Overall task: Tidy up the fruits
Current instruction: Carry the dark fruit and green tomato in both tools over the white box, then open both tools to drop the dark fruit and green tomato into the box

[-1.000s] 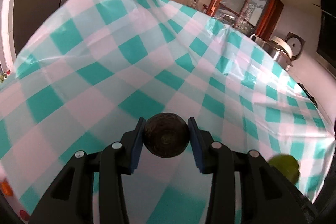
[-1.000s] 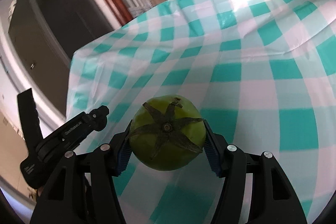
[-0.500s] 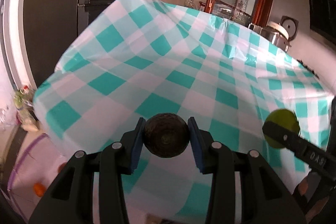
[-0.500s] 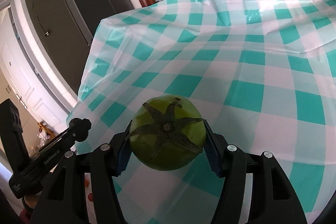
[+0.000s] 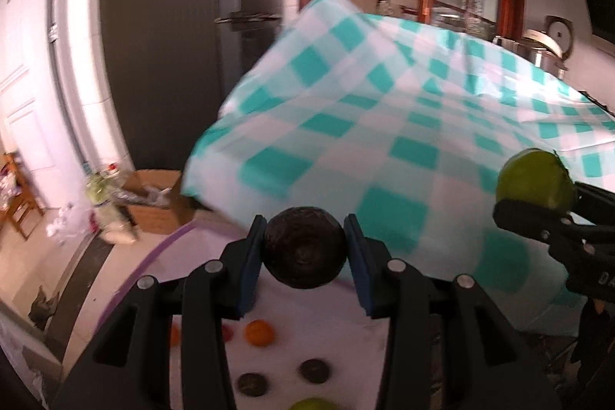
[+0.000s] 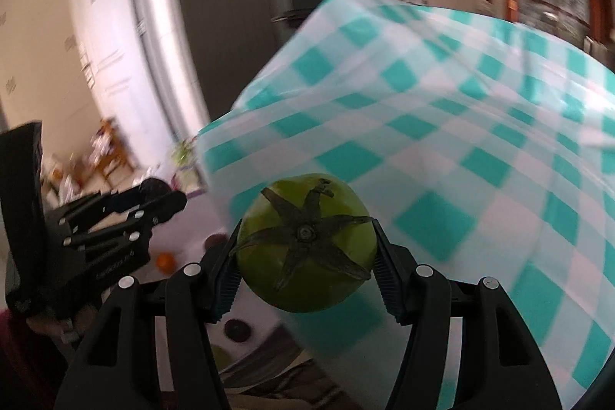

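Observation:
My left gripper (image 5: 304, 241) is shut on a dark, rough, round fruit (image 5: 305, 256), held past the left corner of the table with the teal-checked cloth (image 5: 403, 125). My right gripper (image 6: 305, 241) is shut on a green fruit with a dark star-shaped calyx (image 6: 307, 256). The left wrist view shows that green fruit (image 5: 532, 179) at the right edge. In the right wrist view, the left gripper (image 6: 157, 196) is at the left. Below lies a white surface with a purple rim (image 5: 161, 248) bearing an orange fruit (image 5: 260, 332), two dark fruits (image 5: 315, 370) and a green one (image 5: 313, 404).
A dark grey fridge (image 5: 173, 25) stands behind the table's left corner. On the floor beside it are a cardboard box (image 5: 161, 202), bags and a wooden chair (image 5: 19, 187). Metal pots (image 5: 546, 52) sit on a counter at the far right.
Both grippers have swung left, from over the checked cloth to its left corner. The low white surface with fruits has come into view. Both grips are unchanged.

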### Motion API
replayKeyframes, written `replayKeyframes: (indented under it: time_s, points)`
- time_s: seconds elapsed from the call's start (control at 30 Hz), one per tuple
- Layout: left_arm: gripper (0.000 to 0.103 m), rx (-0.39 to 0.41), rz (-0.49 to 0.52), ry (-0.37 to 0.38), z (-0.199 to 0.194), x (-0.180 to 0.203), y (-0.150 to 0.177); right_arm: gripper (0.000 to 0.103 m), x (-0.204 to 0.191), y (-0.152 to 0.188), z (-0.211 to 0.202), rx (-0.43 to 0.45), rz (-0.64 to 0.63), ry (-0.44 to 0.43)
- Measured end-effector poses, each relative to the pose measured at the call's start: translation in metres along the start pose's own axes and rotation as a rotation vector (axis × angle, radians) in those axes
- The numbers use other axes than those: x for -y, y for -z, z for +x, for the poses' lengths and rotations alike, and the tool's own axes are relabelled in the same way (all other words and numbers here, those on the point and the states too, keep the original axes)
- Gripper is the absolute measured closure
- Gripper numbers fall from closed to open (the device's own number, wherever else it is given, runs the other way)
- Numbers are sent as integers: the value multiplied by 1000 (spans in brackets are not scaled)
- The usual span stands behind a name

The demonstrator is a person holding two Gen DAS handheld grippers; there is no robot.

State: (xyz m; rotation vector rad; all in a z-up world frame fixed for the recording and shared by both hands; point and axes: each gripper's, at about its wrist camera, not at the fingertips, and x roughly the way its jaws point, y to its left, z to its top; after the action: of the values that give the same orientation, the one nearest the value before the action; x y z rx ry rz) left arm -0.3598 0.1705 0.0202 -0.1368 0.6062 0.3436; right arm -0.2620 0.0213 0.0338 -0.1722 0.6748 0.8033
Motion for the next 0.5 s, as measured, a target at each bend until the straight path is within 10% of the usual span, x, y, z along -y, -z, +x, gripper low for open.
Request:
replayKeyframes:
  time_s: [0.5]
  points:
    - [61,-373,-3,-204,50,-93,86,44,-112,50,84,-300,-366,-150]
